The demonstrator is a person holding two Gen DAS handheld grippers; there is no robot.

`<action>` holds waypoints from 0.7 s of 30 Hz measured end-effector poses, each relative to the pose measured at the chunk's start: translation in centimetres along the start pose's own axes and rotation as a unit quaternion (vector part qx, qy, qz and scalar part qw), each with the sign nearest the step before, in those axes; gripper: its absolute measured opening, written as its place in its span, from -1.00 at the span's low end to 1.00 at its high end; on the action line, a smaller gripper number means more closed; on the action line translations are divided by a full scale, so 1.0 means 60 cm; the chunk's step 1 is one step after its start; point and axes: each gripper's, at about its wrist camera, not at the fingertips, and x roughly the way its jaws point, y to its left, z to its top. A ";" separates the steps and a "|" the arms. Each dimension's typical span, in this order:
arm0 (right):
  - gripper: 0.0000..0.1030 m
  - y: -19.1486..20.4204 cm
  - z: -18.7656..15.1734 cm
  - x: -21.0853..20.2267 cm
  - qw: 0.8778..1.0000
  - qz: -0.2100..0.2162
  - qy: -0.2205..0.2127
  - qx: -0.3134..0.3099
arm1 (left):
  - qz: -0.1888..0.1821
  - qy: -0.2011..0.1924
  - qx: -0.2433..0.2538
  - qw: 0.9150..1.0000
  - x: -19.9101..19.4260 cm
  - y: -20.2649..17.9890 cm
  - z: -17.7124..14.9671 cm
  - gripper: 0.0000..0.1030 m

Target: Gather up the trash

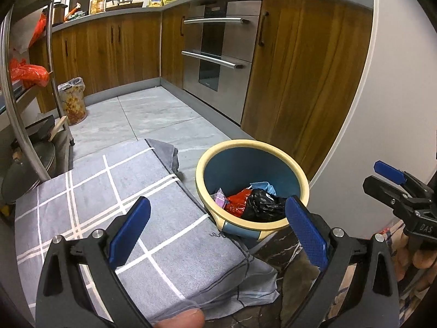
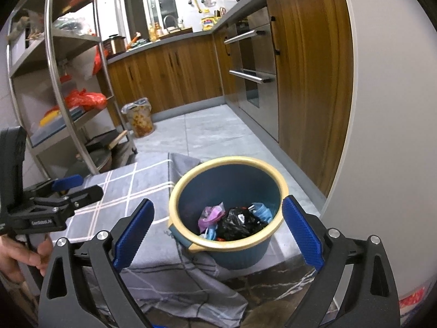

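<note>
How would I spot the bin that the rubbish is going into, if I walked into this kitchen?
Find the grey checked cloth in front of the wooden cabinets. The bin stands at its right edge, blue with a cream rim, holding a black bag and bright wrappers. The other bin, far off by the steel rack, is flower-patterned and plastic-lined.

We count two grippers, the left gripper point(image 1: 218, 229) and the right gripper point(image 2: 218, 232), each with two blue fingers spread wide and nothing between them. We see two bins: one blue bin point(image 2: 191, 243) with a cream rim holding about five pieces of trash point(image 2: 240, 221), and one lined waste basket point(image 1: 73, 101) across the floor. We also count one grey checked cloth point(image 1: 109, 191), two oven handles point(image 1: 215, 20), and one metal rack point(image 2: 54, 63).
</note>
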 end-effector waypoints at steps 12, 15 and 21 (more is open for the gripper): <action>0.83 0.004 0.000 -0.004 1.000 0.000 -0.006 -0.006 | 0.004 0.001 0.004 1.000 -0.002 -0.004 -0.003 0.89; 0.84 0.005 -0.001 -0.005 1.000 0.000 -0.005 -0.006 | 0.004 -0.002 0.005 1.000 -0.003 -0.004 -0.002 0.89; 0.84 0.006 0.000 -0.007 1.000 0.001 -0.005 -0.007 | 0.004 0.000 0.005 1.000 0.000 -0.003 -0.003 0.89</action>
